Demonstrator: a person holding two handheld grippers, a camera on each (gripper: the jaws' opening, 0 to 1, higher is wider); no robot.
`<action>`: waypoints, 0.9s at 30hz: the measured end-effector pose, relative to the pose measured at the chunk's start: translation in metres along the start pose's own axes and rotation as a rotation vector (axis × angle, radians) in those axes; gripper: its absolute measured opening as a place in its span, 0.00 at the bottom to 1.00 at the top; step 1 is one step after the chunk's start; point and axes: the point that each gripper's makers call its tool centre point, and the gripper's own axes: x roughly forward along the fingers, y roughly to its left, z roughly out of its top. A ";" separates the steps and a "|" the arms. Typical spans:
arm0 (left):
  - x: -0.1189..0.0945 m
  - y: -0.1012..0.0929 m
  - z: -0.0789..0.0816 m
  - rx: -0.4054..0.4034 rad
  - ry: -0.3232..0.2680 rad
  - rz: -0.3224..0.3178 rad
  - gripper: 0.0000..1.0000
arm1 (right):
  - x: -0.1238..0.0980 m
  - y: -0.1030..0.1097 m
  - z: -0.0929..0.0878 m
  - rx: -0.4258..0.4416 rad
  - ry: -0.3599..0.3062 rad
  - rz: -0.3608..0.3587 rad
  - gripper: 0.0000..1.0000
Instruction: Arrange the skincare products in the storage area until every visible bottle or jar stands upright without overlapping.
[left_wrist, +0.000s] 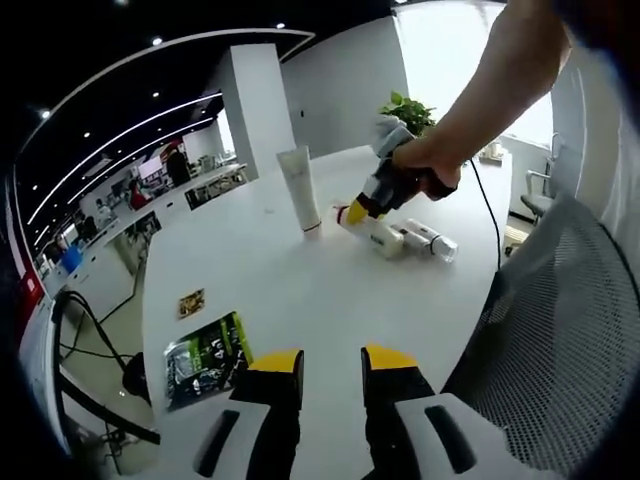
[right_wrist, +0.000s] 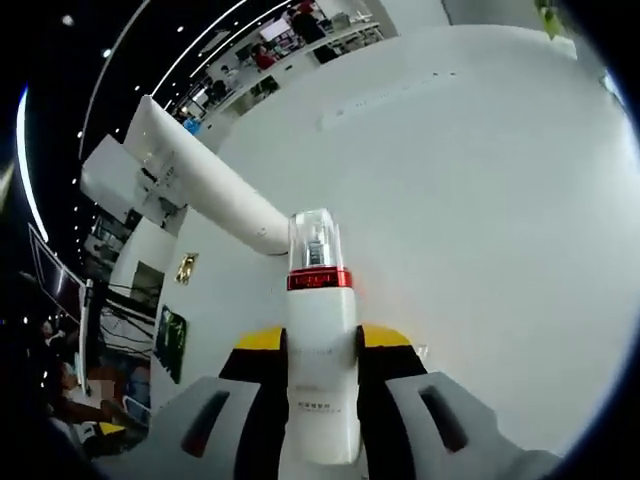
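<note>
Right gripper is clamping a white pump bottle with a red band and clear cap; label text unreadable. Left gripper is hovering empty, jaws slightly parted, over the white table. White tube is standing upright near two lying bottles.

A wide white table was seen in the left gripper view, and on its near left part a green printed card lay flat, with a small gold-toned card just beyond it. A potted green plant stood at the far edge. A black mesh chair back was seen at the right. Black cables hung beside the table's left edge. A white pillar rose behind.
</note>
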 end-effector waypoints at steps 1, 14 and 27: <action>0.000 0.000 -0.001 0.004 0.005 -0.001 0.24 | -0.003 0.002 0.000 -0.014 -0.014 0.006 0.23; 0.002 -0.007 0.001 0.004 -0.002 -0.036 0.24 | -0.037 0.031 -0.014 -0.081 -0.134 0.149 0.22; 0.002 -0.028 0.008 0.001 -0.031 -0.136 0.27 | -0.064 0.070 -0.029 -0.090 -0.182 0.279 0.22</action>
